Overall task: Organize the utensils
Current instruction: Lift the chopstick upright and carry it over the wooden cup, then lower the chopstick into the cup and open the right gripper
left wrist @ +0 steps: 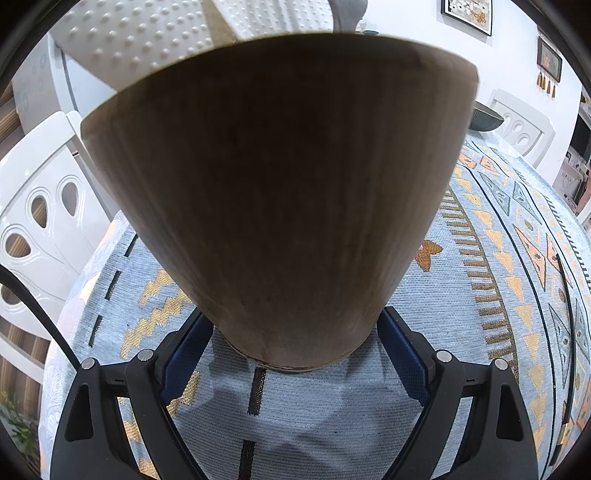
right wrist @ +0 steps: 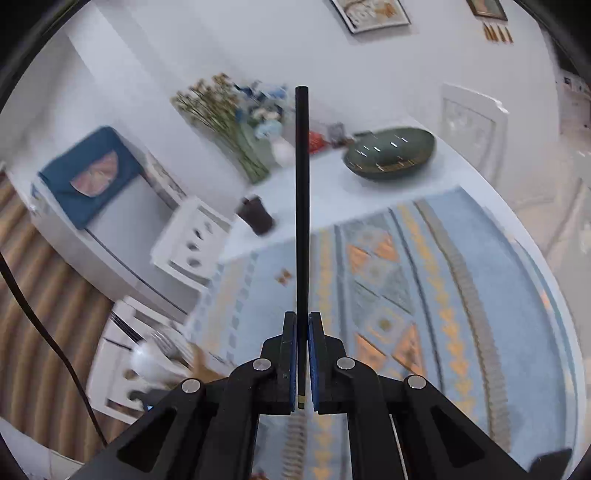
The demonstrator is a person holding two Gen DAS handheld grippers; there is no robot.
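One thin, stiff, light chopstick [right wrist: 302, 206] was pinched near its end by right fingers [right wrist: 292, 354]; left fingers [left wrist: 400, 349] clamped the rigid holder [left wrist: 280, 192] base.

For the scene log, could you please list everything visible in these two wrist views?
wooden holder: one, brown, standing on the cloth between the left gripper's pads
black stick: one, black with a gold band at its near end, clamped in the right gripper, pointing away
patterned cloth: one, light blue with orange and gold, covering the table
dark bowl: one, dark green, far side of the table
flowers: one bunch, blue and beige, far edge
dark cup: one, dark, near the flowers
white chairs: at least two, around the table
framed pictures: two, on the wall
left gripper: black, blue pads, shut on the holder
right gripper: black, shut on the stick
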